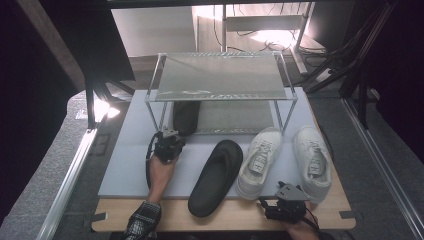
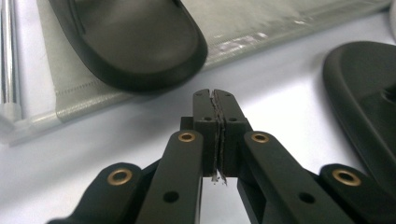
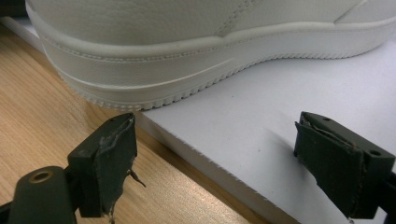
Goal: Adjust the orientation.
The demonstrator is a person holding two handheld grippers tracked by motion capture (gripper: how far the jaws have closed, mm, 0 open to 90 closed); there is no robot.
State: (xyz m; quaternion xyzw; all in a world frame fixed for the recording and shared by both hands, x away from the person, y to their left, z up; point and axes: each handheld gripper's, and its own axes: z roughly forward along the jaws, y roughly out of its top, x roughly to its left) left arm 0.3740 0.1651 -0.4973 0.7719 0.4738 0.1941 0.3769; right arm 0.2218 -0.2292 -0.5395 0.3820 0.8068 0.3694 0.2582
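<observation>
Now the left gripper [image 2: 215, 100], jaws pressed together and empty, sits just short of the black slipper [image 1: 185, 116] already on the rack's lower shelf [image 1: 235, 117], lengthwise front to back. The right gripper [image 3: 215, 158] gapes wide at the white sneaker's [image 3: 196, 51] heel by the mat's [image 1: 130, 165] near edge. Still to shelve, I'd say: second slipper [image 1: 216, 176], both sneakers.
</observation>
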